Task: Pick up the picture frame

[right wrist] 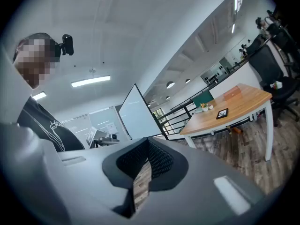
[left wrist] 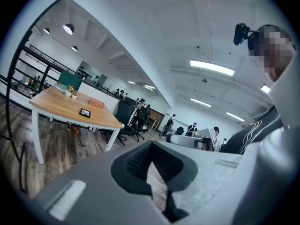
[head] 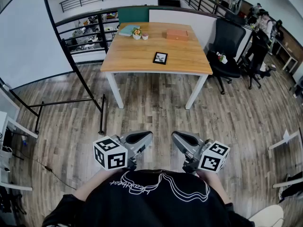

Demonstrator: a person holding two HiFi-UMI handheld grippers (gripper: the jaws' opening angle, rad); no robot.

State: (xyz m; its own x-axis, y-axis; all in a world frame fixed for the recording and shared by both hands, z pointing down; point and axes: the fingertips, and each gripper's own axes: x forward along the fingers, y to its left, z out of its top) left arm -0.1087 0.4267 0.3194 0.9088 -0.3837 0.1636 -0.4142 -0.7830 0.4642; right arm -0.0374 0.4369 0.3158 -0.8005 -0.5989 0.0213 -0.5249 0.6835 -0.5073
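Note:
The picture frame, small, black-edged and dark, lies flat on the wooden table far ahead of me, near its front middle. It shows tiny in the left gripper view and in the right gripper view. My left gripper and right gripper hang close to my body over the wood floor, well short of the table. Both stand shut with nothing between their pads; only a thin sliver of floor shows at the left gripper and the right gripper.
On the table's far side sit an orange box, a small flower pot and a pale blue book. A black office chair stands right of the table. A black metal frame leans at the left. People sit at the far right.

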